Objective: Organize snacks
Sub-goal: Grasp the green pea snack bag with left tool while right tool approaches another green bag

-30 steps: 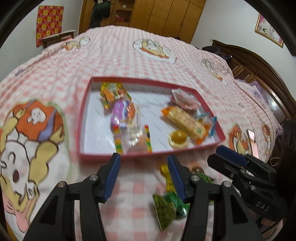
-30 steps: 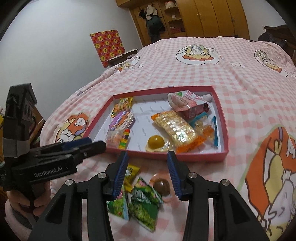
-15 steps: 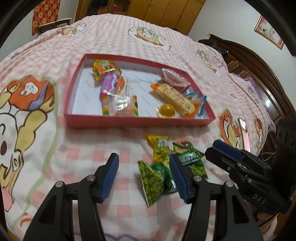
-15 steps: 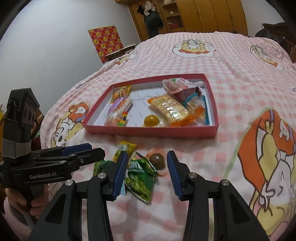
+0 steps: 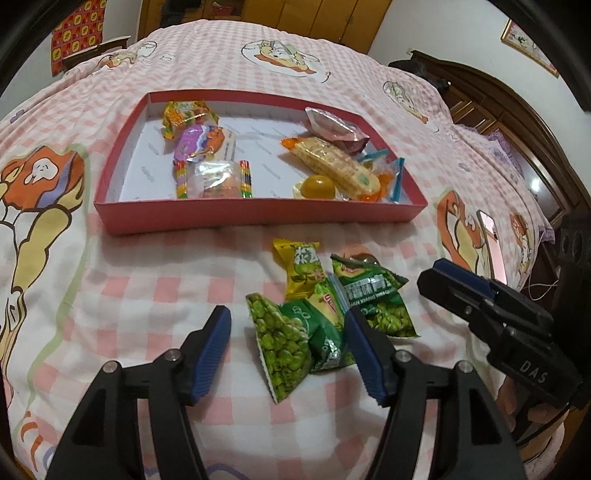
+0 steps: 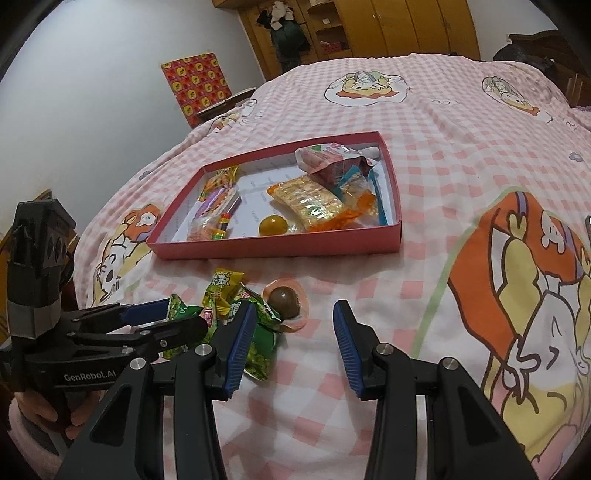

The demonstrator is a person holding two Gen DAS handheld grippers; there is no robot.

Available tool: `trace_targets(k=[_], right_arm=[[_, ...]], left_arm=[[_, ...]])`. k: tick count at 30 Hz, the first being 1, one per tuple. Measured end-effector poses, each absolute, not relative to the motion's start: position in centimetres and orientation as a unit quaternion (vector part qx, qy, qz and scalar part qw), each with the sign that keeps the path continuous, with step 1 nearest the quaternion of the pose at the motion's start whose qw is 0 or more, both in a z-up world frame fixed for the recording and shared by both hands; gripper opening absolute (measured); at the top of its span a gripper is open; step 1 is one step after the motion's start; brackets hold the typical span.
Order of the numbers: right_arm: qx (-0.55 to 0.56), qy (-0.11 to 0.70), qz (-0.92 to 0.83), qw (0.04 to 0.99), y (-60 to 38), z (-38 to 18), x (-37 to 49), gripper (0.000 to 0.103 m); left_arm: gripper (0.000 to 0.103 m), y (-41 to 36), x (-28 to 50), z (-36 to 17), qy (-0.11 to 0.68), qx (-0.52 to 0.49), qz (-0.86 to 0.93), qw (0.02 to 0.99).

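A red tray (image 5: 258, 218) (image 6: 277, 245) on the pink checked bed holds several wrapped snacks. In front of it lie loose snacks: a green pea packet (image 5: 284, 343), a second green packet (image 5: 373, 295), a yellow packet (image 5: 301, 266) (image 6: 223, 284) and a brown ball candy (image 6: 284, 301). My left gripper (image 5: 288, 321) (image 6: 177, 317) hangs low over the green packets with its jaws opening. The packets lie between the fingers, and the pads do not press them. My right gripper (image 6: 295, 310) (image 5: 432, 273) stands open just short of the brown candy, holding nothing.
A phone (image 5: 489, 243) lies on the bed right of the tray. A dark wooden headboard (image 5: 517, 110) runs along the right side and wardrobes (image 6: 388, 26) stand beyond the bed. A person's hand (image 6: 40, 417) grips the left tool's handle.
Both grippers have drawn back from the tray and sunk toward the loose snacks. The left jaws have widened and now straddle the green packets. The right jaws keep their gap.
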State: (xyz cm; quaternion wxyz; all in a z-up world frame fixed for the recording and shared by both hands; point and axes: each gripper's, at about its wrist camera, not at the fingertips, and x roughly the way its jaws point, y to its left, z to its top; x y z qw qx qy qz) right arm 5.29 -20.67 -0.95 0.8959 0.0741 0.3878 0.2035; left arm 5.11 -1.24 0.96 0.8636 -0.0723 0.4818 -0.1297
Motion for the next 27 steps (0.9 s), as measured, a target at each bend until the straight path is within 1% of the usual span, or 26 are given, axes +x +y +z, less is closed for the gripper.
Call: trace_targets(k=[7,27], right_arm=[[0.077,0.388,0.202,0.896,-20.8,-1.0,5.3,0.045],[0.08,0.392,0.194,0.896,-21.4,-1.5,5.5,0.045]], left_arm=[[0.071,-2.0,5.2,0.4,0.479,-0.058,-0.12,0.867],[0.075,-2.7,5.0,-0.1,0.474,-0.036,-0.112,0.873]])
